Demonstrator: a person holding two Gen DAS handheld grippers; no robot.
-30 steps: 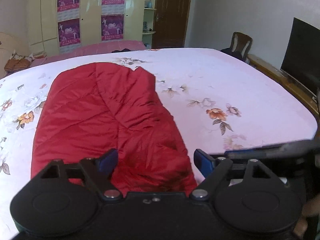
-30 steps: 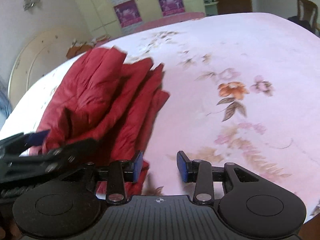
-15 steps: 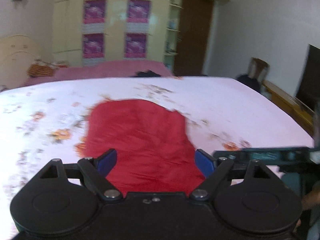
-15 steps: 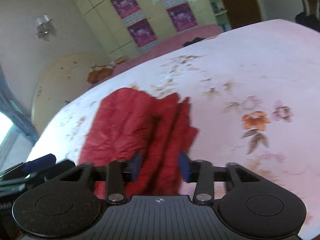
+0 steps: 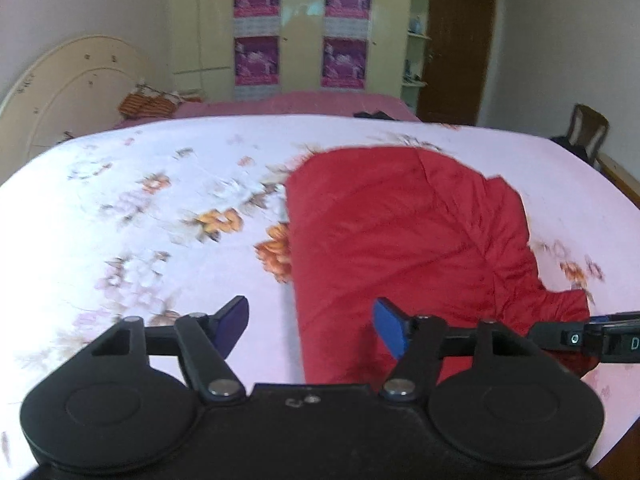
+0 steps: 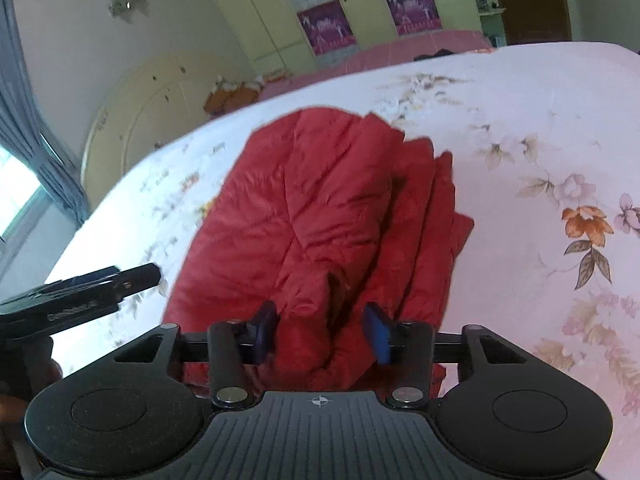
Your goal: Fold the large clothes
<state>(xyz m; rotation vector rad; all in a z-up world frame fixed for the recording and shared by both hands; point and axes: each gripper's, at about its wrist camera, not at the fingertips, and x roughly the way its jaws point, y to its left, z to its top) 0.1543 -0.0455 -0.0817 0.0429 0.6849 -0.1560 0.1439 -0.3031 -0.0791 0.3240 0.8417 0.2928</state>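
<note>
A red quilted jacket point(image 5: 400, 232) lies folded lengthwise on the floral bed sheet point(image 5: 140, 208). My left gripper point(image 5: 312, 324) hovers at the jacket's near left edge. Its jaws are closing, with that edge lying below the gap and neither blue pad pressing on cloth. In the right wrist view the jacket point(image 6: 312, 200) shows stacked folds along its right side. My right gripper point(image 6: 320, 332) is at the near end, its jaws closing on a raised bunch of red cloth that fills the gap. The left gripper's fingers point(image 6: 132, 280) show at that view's left edge.
The bed's cream headboard point(image 5: 68, 88) stands at the left. Behind are a wardrobe with purple posters point(image 5: 300, 28), a brown door point(image 5: 460, 40), a second pink-covered bed point(image 5: 304, 104) and a wooden chair point(image 5: 588, 128). A curtained window point(image 6: 24, 160) is at the left.
Both views swung leftward. The left gripper shifted to the jacket's left edge and its jaws narrowed. The right gripper moved onto the jacket's near end, where cloth now fills its gap.
</note>
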